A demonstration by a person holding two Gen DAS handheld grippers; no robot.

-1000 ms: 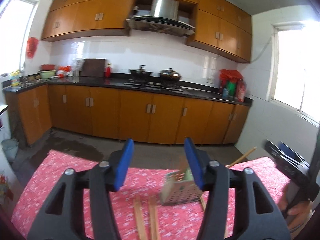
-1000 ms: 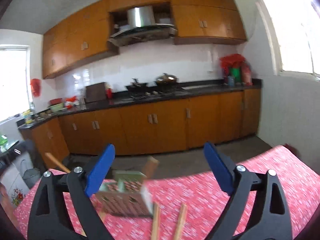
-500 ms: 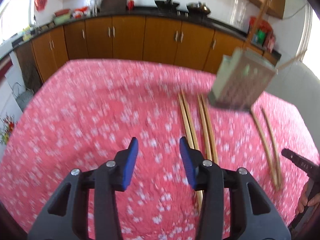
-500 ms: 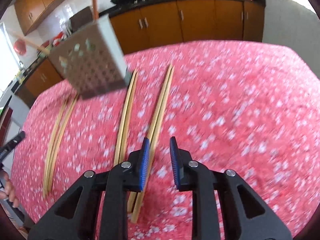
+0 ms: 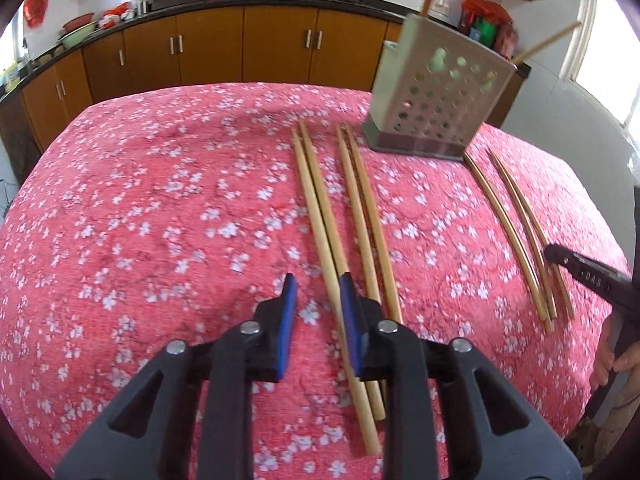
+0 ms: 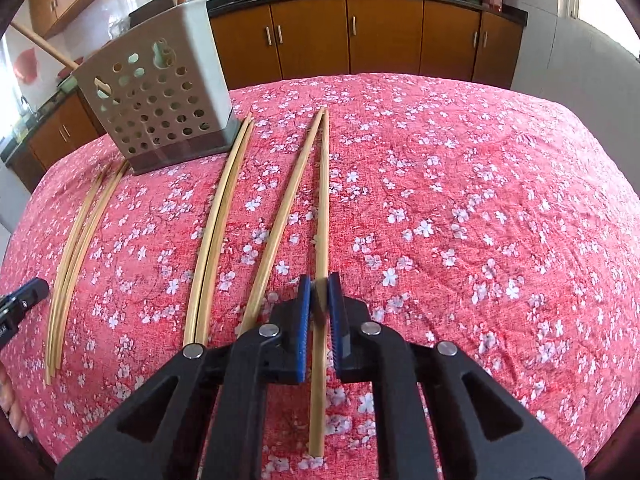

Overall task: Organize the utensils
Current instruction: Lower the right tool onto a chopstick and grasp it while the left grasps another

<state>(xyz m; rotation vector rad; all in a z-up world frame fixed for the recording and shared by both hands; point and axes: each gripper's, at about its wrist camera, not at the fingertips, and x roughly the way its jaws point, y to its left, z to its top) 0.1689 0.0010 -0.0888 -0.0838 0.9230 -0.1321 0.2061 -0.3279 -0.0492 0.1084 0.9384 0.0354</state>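
Note:
Several wooden chopsticks lie in pairs on the red flowered tablecloth (image 5: 160,208). A perforated grey utensil holder (image 5: 436,96) stands at the far side with sticks in it; it also shows in the right wrist view (image 6: 160,96). My left gripper (image 5: 316,292) is open, low over the cloth, its right finger beside the leftmost pair of chopsticks (image 5: 316,200). My right gripper (image 6: 320,296) is shut on one chopstick (image 6: 323,200) of the rightmost pair; its partner (image 6: 280,216) lies just left of it.
Another pair of chopsticks (image 6: 218,220) lies in the middle and a bundle (image 6: 76,240) lies at the left edge. Kitchen cabinets (image 6: 360,36) and a counter with pans stand behind the table. The other gripper's tip (image 5: 588,276) shows at the right edge.
Both grippers have come down from looking across the kitchen to just above the cloth. The right gripper has closed on a chopstick. The left gripper's jaws have narrowed.

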